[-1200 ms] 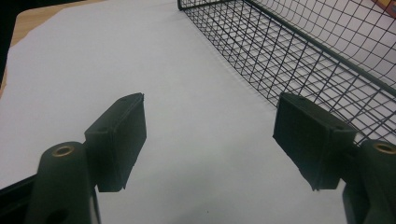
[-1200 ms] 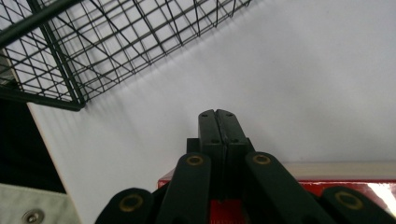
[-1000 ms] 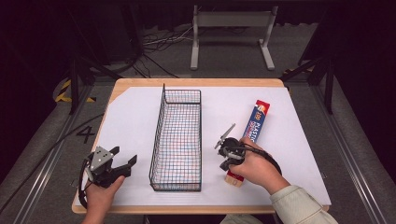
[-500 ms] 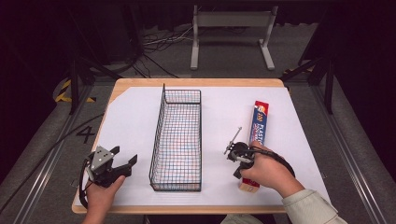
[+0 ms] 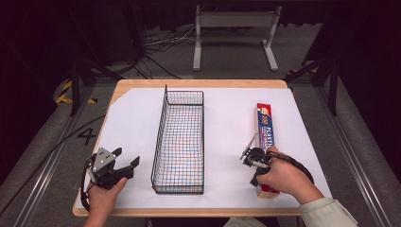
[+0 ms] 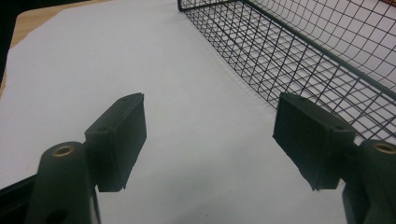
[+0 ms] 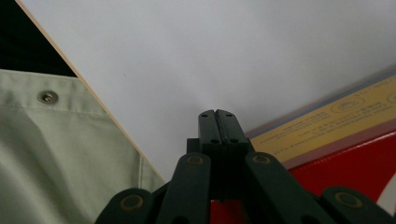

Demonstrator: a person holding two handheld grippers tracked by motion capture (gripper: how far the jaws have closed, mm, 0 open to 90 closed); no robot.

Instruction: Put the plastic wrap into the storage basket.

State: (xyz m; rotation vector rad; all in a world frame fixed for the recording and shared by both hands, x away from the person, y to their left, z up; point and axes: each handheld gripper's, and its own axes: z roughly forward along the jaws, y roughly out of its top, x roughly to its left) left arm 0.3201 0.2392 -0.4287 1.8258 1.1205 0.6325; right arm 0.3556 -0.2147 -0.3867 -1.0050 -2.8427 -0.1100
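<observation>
A long red, blue and yellow plastic wrap box lies on the right of the white table sheet, running from far to near. My right gripper sits over its near end in the person's right hand and points back toward the near table edge. Its jaws are shut with nothing between them. In the right gripper view the right gripper hovers just beside the box. My left gripper rests at the near left, open and empty. In the left gripper view the left gripper faces the sheet beside the wire basket.
A black wire basket stands lengthwise in the middle of the table, nothing inside it. A pale green sleeve and the wooden near edge lie close behind the right gripper. A white metal stand is on the floor beyond the table.
The right hand with its shut gripper has slid to the right and slightly nearer, from the sheet beside the box onto the box's near end. The left gripper has stayed put.
</observation>
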